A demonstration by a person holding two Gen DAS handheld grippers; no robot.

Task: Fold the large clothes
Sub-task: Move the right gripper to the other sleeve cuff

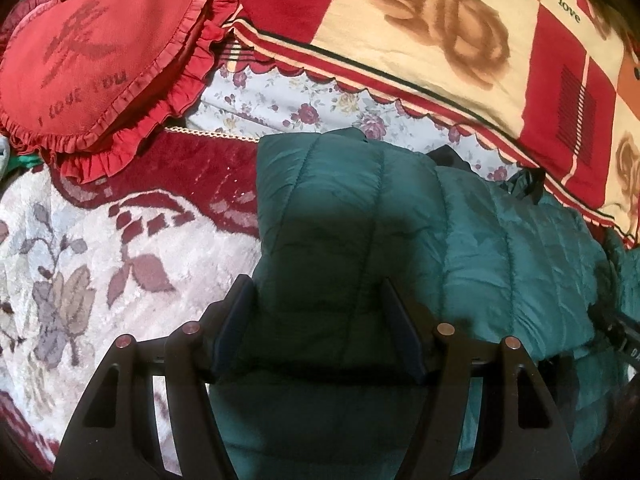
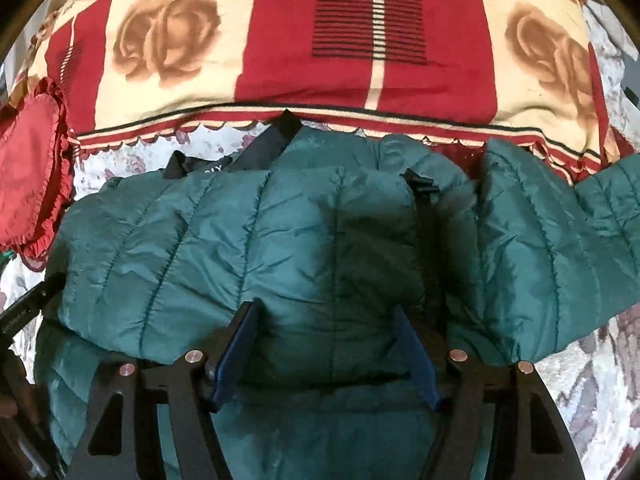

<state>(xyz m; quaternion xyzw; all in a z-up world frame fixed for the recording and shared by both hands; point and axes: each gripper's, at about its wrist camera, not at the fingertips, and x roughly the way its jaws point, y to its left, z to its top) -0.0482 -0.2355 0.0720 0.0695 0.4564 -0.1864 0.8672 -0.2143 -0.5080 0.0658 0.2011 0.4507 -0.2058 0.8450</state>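
Note:
A green quilted puffer jacket (image 1: 480, 240) (image 2: 180, 240) lies folded over on the bed. Its dark collar lining (image 2: 268, 144) shows at the far edge, and one sleeve (image 2: 560, 220) runs off to the right. My left gripper (image 1: 316, 284) hangs over the jacket's left end with its jaws apart, padded fabric bulging between the fingers. My right gripper (image 2: 326, 306) stands the same way over the jacket's middle, jaws apart around a puffed fold. Whether either gripper's pads press the fabric is not plain.
A red heart-shaped frilled cushion (image 1: 92, 52) (image 2: 28, 168) lies at the far left. A red and cream rose-patterned blanket (image 1: 440, 40) (image 2: 360, 40) borders the far side above a floral sheet (image 1: 300, 108). A white and maroon bedspread (image 1: 100, 260) (image 2: 592, 380) lies under the jacket.

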